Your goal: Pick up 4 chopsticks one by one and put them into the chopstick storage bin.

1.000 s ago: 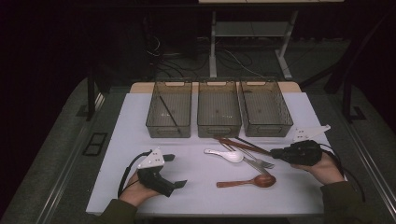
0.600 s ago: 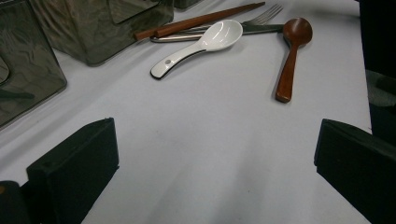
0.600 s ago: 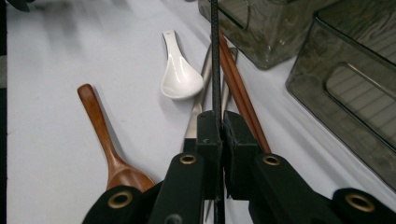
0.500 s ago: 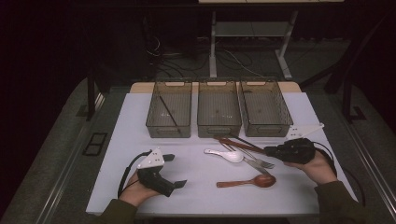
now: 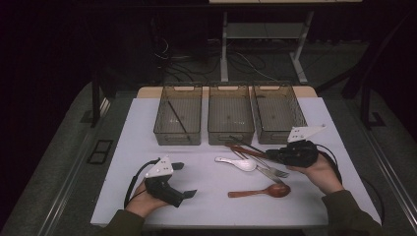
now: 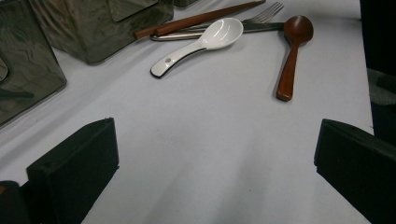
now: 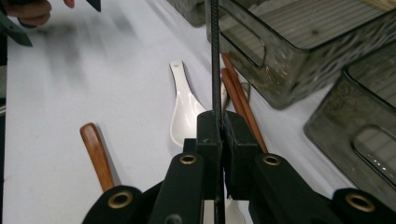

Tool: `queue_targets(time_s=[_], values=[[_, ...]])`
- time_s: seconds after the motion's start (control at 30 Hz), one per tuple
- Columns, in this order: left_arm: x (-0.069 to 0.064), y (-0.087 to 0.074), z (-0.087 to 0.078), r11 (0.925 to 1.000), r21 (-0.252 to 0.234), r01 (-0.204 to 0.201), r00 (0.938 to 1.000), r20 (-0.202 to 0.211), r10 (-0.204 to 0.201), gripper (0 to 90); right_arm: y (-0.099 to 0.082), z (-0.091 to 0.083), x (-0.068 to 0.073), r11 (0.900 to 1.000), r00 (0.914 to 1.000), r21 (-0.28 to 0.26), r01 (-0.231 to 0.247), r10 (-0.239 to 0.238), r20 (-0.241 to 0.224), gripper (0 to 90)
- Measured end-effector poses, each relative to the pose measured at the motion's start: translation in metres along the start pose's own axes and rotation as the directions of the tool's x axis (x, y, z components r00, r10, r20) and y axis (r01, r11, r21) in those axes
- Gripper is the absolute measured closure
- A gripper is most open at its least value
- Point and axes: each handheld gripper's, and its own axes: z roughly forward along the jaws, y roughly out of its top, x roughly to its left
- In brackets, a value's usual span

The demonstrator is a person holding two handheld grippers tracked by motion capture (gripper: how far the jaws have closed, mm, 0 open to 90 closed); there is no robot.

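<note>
Clamped between the shut jaws of right gripper [image 7: 223,119]: thin black chopstick [image 7: 215,56], far end cut off, above white spoon [image 7: 184,112]. Left gripper [image 6: 215,137] jaws wide apart over white counter [image 5: 147,128]. Dark, indistinct room beyond.

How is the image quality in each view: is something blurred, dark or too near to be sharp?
High view: dim, with a black surround beyond the white table. Left gripper view: sharp on the white ceramic spoon. Right gripper view: the thin black chopstick between the shut jaws is sharp; the far top-left corner is smeared.
</note>
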Motion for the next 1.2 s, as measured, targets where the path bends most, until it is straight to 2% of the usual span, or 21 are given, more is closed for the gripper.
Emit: queue_targets(time_s=[0.23,0.33,0.63,0.8,0.87,1.2], values=[[0.000,0.000,0.000,1.0000,0.001,0.001,1.0000,-0.001,-0.001,0.0,0.010,0.014,0.002,1.0000,1.0000,-0.001,-0.003,0.003,-0.008,85.9],[0.000,0.000,0.000,1.0000,0.000,0.002,1.0000,-0.001,-0.002,0.0,0.016,0.021,0.004,0.9997,0.9999,-0.019,-0.012,0.011,-0.013,85.9],[0.001,-0.002,0.000,0.9999,0.001,0.012,0.9999,-0.005,-0.012,0.0,0.033,0.041,0.013,1.0000,1.0000,-0.004,-0.005,0.005,-0.006,85.9],[0.002,-0.002,0.000,0.9999,-0.008,0.015,0.9999,-0.004,-0.015,0.0,0.041,0.048,0.013,1.0000,1.0000,0.001,0.000,0.000,-0.002,85.9],[0.003,-0.002,-0.001,0.9998,-0.007,0.021,0.9998,-0.003,-0.021,0.0,0.045,0.051,0.012,0.9998,0.9999,-0.015,-0.014,0.014,-0.006,85.9],[0.002,-0.002,0.000,0.9999,-0.005,0.016,0.9999,0.005,-0.016,0.0,0.073,0.068,0.013,0.9996,0.9996,-0.008,-0.027,0.027,0.006,85.9]])
